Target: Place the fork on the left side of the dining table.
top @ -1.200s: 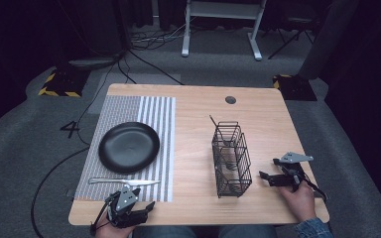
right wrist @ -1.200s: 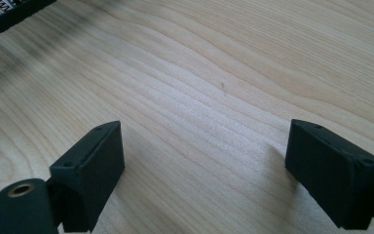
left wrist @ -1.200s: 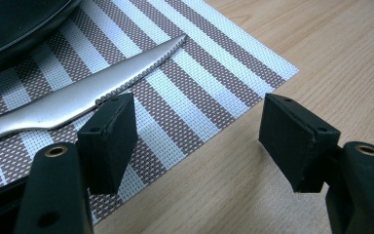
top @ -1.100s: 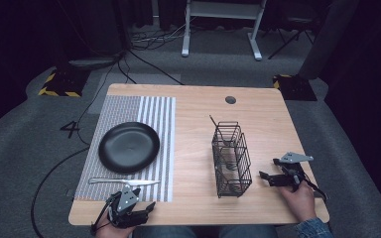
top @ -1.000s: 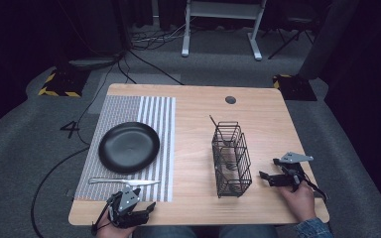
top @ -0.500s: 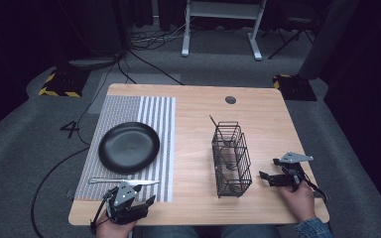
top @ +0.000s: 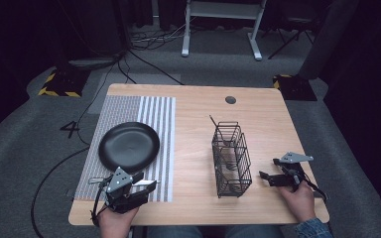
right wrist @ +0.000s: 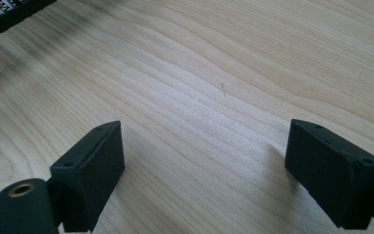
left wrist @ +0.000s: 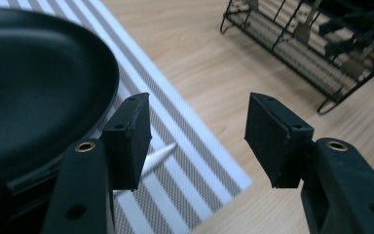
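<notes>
On the striped mat (top: 155, 111), a glossy black plate (top: 129, 146) sits beside the unclenched left gripper (top: 141, 187).

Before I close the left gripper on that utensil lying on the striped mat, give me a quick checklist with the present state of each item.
1. Left gripper open: ok, jaws wide apart.
2. Utensil between the jaws: not ok, its pale tip lies near one jaw, off centre.
3. Type of utensil: cannot tell, mostly hidden behind the gripper.
4. Black plate clear of the jaws: not ok, its rim sits right beside one jaw.
5. Right gripper out of the way: ok, open over bare table, to the right of the wire basket.
6. Striped mat flat: ok.
</notes>
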A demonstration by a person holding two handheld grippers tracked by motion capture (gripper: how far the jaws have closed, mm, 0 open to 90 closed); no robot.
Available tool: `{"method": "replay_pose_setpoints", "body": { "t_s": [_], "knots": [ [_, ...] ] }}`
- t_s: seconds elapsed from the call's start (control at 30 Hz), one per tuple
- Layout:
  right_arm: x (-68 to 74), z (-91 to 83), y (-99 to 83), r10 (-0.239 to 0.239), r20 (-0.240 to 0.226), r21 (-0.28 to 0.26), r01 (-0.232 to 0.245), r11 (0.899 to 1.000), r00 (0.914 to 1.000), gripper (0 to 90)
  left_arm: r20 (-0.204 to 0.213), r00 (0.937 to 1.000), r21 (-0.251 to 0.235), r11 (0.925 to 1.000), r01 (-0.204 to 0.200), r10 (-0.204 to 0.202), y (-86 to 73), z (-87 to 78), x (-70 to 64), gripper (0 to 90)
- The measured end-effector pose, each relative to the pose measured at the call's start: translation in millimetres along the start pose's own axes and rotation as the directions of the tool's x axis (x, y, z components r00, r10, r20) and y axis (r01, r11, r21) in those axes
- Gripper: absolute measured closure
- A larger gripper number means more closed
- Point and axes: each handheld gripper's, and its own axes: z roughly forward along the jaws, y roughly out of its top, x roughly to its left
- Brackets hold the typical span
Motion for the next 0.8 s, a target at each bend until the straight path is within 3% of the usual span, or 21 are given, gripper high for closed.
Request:
{"method": "replay_pose_setpoints", "body": {
  "t_s": [0.1, 0.27, 0.43, 0.53, 0.67, 0.8],
  "knots": [
    [0.0, 0.0, -0.1, 0.0, 0.0, 0.0, 0.0, 1.0, 1.0, 14.6, -0.003, 0.9999, -0.036, 0.9993, -0.011, 0.01, 14.4, 1.5, -1.8, 42.9],
    [0.0, -0.2, -0.1, 0.0, 0.0, 0.0, 0.0, 1.0, 1.0, 14.6, -0.037, 0.9976, -0.043, 0.9972, -0.061, 0.059, 30.9, 5.5, -8.1, 42.8],
    [-0.1, -0.3, -0.3, 0.0, -0.001, 0.0, 0.0, 1.0, 1.0, 14.6, -0.048, 0.9953, -0.042, 0.9954, -0.086, 0.084, 45.4, 9.4, -12.0, 43.0],
    [-0.1, -0.3, -0.3, 0.0, 0.0, 0.0, 0.0, 1.0, 1.0, 14.6, -0.05, 0.9955, -0.043, 0.9957, -0.082, 0.08, 50.6, 10.9, -12.6, 42.6],
    [-0.1, -0.3, -0.2, 0.001, -0.001, 0.0, -0.001, 1.0, 1.0, 14.6, -0.039, 0.9967, -0.061, 0.9954, -0.074, 0.071, 68.7, 16.9, -15.1, 42.1],
    [-0.1, -0.3, -0.3, 0.0, -0.001, 0.0, 0.0, 1.0, 1.0, 14.6, -0.032, 0.996, -0.069, 0.994, -0.086, 0.083, 82.1, 23.0, -18.2, 42.2]
  ]
}}
